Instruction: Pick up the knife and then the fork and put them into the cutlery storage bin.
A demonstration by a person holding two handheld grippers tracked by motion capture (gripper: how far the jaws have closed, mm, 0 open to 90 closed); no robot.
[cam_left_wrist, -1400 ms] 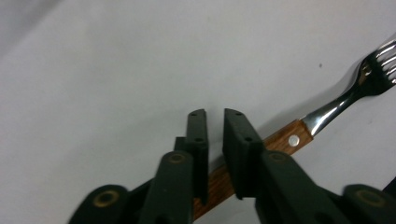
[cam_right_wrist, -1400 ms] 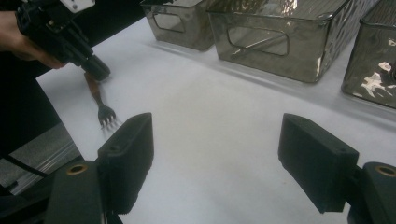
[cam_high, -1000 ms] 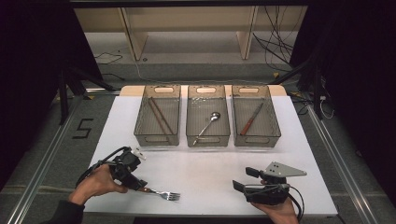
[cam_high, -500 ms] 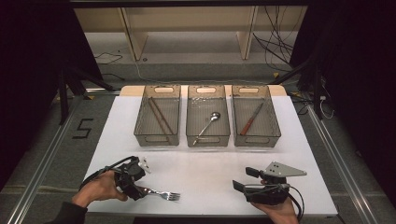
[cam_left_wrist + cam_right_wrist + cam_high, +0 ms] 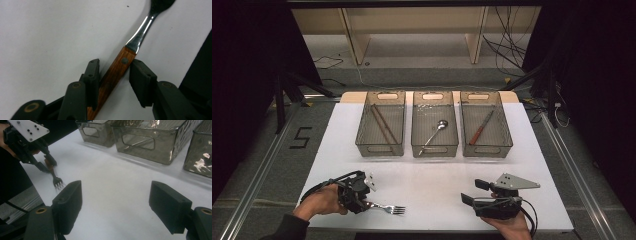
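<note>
Fork (image 5: 387,207): wooden handle with rivet, steel neck and tines. Lies flat on white surface (image 5: 432,185), tines pointing away from my left gripper (image 5: 113,75). Handle sits between my fingers (image 5: 92,75), which have just been closing; one touches wood, other just beside it.

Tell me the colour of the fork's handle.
Reddish-brown wood on the fork, clearest in the left gripper view.
</note>
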